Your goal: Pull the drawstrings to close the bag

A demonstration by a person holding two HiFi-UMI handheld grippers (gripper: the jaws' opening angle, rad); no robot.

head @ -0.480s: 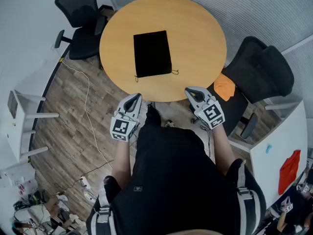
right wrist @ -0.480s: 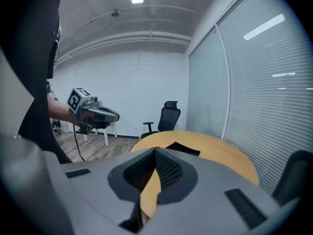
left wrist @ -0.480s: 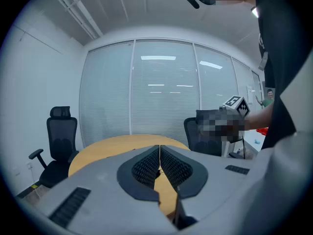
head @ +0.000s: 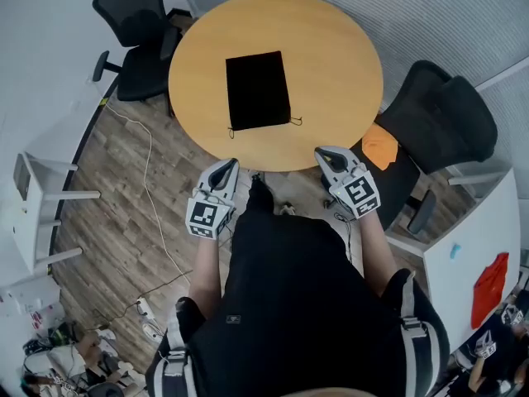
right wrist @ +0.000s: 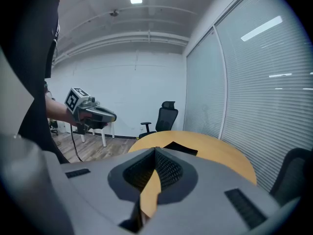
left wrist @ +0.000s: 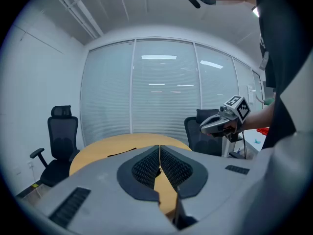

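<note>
Lying flat on the round surface [head: 339, 64], the black bag [head: 258, 90] looks light and limp; thin drawstrings [head: 295, 122] poke out at its 5 and 7 o'clock corners, likely pinch points. Left gripper [head: 229, 165] and right gripper [head: 324, 153] hang off the 6 o'clock edge, jaws closed, empty; chairs [head: 136, 23] stand clear of the path.

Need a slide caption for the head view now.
Shut and empty, the left gripper and right gripper hover at the near edge of the table; black bag lies flat on it, drawstrings untouched.
</note>
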